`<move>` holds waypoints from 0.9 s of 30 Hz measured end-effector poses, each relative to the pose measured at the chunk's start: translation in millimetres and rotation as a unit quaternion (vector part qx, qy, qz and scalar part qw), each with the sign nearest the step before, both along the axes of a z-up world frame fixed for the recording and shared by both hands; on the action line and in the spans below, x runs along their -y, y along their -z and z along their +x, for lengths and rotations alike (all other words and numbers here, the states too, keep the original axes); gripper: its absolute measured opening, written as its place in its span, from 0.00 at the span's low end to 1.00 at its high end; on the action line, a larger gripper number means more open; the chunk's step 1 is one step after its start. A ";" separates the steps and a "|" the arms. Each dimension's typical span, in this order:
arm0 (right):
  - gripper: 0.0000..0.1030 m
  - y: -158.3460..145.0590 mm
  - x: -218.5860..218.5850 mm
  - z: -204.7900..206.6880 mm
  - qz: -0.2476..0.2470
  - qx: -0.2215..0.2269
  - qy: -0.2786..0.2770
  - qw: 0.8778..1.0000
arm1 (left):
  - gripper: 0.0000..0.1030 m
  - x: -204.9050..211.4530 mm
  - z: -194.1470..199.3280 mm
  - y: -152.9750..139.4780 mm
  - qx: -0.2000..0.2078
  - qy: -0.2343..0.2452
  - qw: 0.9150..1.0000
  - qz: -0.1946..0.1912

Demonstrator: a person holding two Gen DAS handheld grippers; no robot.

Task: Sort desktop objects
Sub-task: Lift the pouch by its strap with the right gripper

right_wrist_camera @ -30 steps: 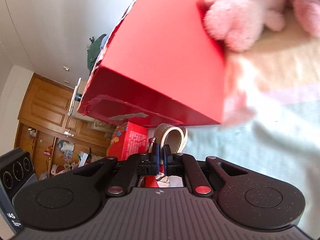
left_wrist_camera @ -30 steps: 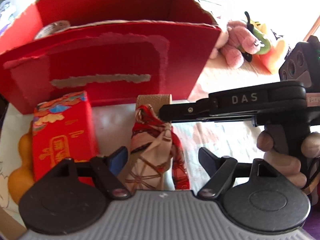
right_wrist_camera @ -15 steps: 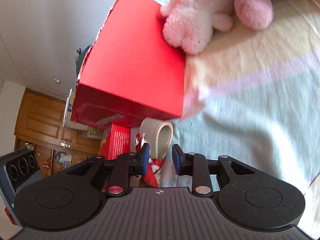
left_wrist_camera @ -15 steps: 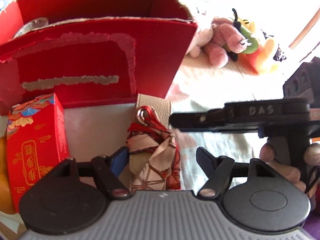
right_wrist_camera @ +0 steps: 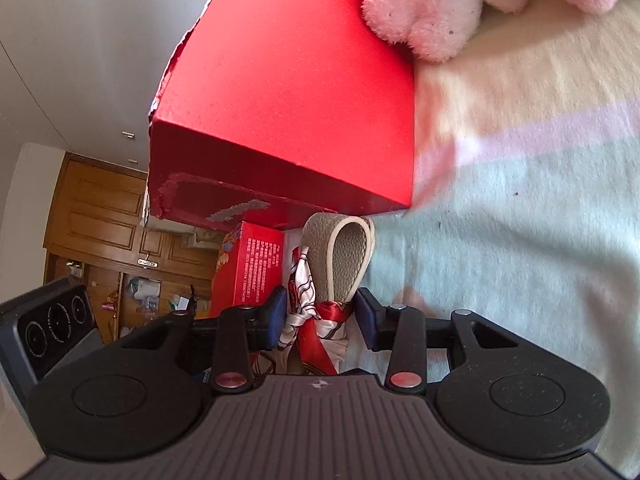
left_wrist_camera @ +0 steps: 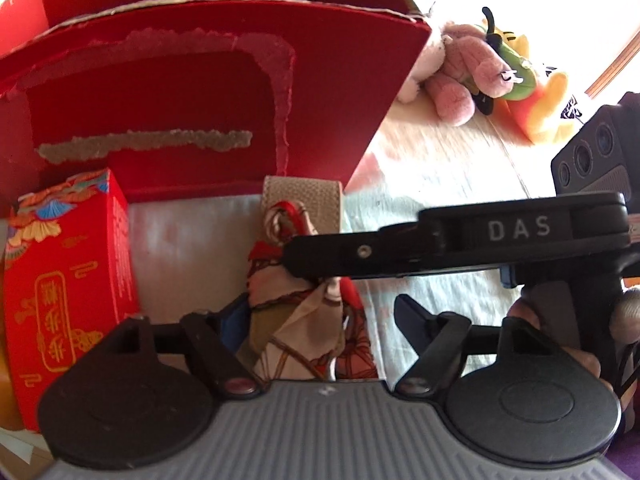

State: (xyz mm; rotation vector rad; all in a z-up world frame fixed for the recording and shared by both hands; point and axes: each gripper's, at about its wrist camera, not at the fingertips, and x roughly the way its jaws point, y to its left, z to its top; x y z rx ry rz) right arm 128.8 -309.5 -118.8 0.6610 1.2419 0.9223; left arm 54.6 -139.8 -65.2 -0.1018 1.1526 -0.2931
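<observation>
A: Where is the scarf [left_wrist_camera: 304, 320] seen?

B: It is tied on a tan strap [left_wrist_camera: 304, 200], just in front of the big red box [left_wrist_camera: 200, 92]. A small red box [left_wrist_camera: 68, 280] is stood beside it.

A: How are the fingers held?

B: The left gripper [left_wrist_camera: 316, 320] is opened wide around the scarf. The right gripper [right_wrist_camera: 320, 316] is opened too, with a finger on each side of the knot. Nothing is squeezed.

A: What else is seen?

B: A pink plush toy [right_wrist_camera: 432, 8] is laid against the big box.

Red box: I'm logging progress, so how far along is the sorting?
Done: unclear, the red box hides its contents. In hand: the right gripper stands open around the scarf tied to the beige strap, not yet gripped. Remaining: the small red carton and plush toys lie outside the box.
</observation>
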 end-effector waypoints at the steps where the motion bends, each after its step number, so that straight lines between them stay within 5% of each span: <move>1: 0.37 0.3 -2.7 -1.9 -0.001 0.000 -0.001 1.000 | 0.75 1.1 -0.1 0.3 -0.001 0.001 1.000 0.001; 11: 0.31 0.4 50.0 -2.0 -0.007 -0.007 0.036 0.999 | 0.67 33.2 -1.5 -12.1 -0.004 0.060 0.998 -0.009; 27: 0.30 -43.4 115.3 -12.2 0.011 0.036 0.159 0.987 | 0.61 101.0 1.9 -57.8 0.067 0.166 0.983 -0.028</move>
